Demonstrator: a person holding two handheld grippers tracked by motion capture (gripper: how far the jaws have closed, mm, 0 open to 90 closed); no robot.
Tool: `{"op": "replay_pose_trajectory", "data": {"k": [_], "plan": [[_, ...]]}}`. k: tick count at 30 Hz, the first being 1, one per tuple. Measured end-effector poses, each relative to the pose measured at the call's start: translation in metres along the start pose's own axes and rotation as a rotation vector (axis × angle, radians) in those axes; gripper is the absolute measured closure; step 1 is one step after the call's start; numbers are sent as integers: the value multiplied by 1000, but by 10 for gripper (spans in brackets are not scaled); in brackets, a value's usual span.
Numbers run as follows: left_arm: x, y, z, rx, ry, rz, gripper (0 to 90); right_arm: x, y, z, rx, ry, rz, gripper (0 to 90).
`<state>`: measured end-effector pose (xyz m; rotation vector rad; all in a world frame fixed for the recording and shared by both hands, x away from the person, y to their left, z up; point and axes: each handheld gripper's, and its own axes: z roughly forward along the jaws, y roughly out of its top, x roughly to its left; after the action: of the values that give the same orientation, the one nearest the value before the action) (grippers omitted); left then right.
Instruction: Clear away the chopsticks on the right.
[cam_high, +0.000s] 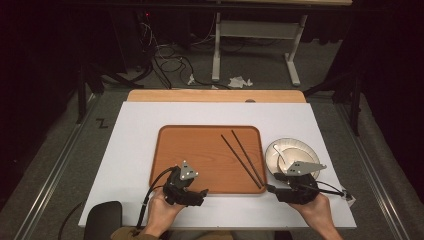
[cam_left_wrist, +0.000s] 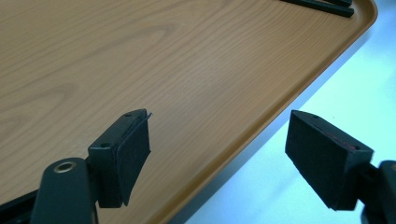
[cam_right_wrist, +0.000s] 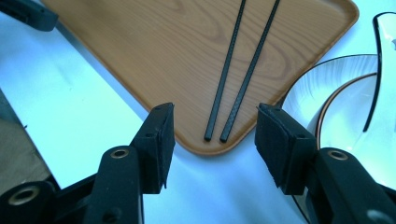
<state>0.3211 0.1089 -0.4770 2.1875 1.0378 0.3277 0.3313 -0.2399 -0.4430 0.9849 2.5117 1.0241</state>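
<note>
- Chopsticks (cam_high: 242, 158), a dark pair, are lying side by side on the right half of the wooden tray (cam_high: 175, 150), running diagonally with their near ends close to the tray's near right corner.
- Tray is sitting in the middle of the white table top (cam_high: 130, 125), and a white plate (cam_high: 300, 148) with a spoon in it is resting just beside the tray's right edge.
- Right gripper (cam_right_wrist: 215, 126) is hovering over the table just short of that near right corner, jaws standing apart and gripping nothing; in the right gripper view the chopstick ends are showing between the two jaws, still untouched, with the plate at the right.
- Left gripper (cam_left_wrist: 219, 140) is hanging low over the tray's near edge, left of the middle, its jaws spread wide and empty; one jaw is over the wood, the other over the white top.
- Hands are holding both grippers from the near side of the table.
</note>
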Motion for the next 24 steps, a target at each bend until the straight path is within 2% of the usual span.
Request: {"op": "replay_pose_trajectory", "data": {"k": [3, 6, 13, 16, 21, 23, 24], "plan": [[-1, 0, 0, 1, -2, 0, 222, 3, -6, -4, -3, -10, -16, 479], [-1, 0, 0, 3, -3, 4, 222, 7, -11, -1, 14, -22, -45, 477], [-2, 0, 0, 2, -1, 8, 222, 10, -14, 7, 31, -27, -74, 486], [-3, -1, 0, 4, -1, 8, 222, 8, -15, 9, 29, -1, -47, 496], [-3, -1, 1, 7, -2, 7, 222, 10, -16, 13, 27, 21, -49, 498], [-3, -1, 1, 8, -2, 8, 222, 10, -16, 14, 33, 19, -48, 498], [-3, -1, 1, 9, -1, 9, 222, 10, -17, 16, 46, 5, -63, 497]]}}
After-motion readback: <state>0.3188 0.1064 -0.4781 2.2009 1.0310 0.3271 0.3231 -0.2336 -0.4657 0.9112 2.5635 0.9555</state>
